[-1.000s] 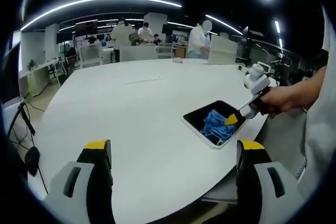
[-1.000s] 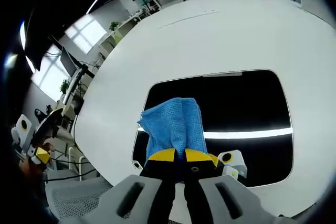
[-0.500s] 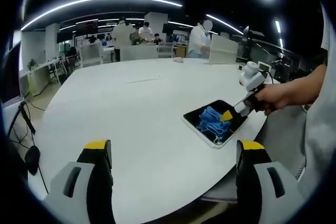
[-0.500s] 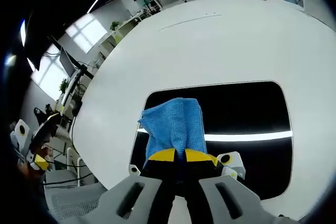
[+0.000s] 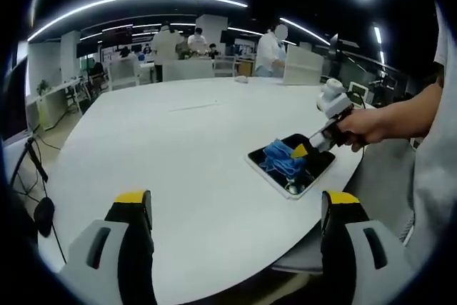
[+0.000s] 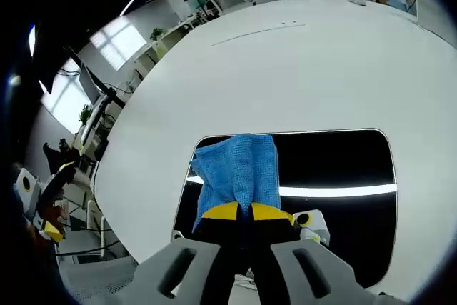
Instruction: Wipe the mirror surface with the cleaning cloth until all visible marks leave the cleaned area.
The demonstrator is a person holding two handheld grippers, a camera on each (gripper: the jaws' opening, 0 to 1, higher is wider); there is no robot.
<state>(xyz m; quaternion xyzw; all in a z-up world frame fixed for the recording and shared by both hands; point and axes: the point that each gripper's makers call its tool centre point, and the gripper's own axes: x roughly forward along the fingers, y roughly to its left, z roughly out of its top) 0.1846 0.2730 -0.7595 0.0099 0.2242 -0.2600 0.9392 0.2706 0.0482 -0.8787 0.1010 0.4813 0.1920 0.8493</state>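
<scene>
Right gripper view puts the blue cleaning cloth [image 6: 239, 169] straight ahead of your right gripper [image 6: 239, 212], its fingers [image 6: 223, 211] closed on the cloth's near end, so the bunched cloth fans out forward along the fingers' line. The cloth sits at the left end of the dark mirror [image 6: 335, 169], its far edge reaching the mirror's top border, and most of the uncovered glass lies off to the right of the fingers. The mirror's long axis runs left to right across this view, crossways to your fingers, so further wiping probably means sweeping sideways to the right along that axis rather than pushing forward. I can't tell whether any marks remain on the glass.

In the left gripper view the mirror [image 5: 314, 169] lies near the edge of the white surface [image 5: 186, 148], well ahead and to the right of your left gripper [image 5: 235, 208], whose fingers stand wide apart and empty. Your right gripper [image 5: 307, 149] is the one on the job; the left is well apart from it.
</scene>
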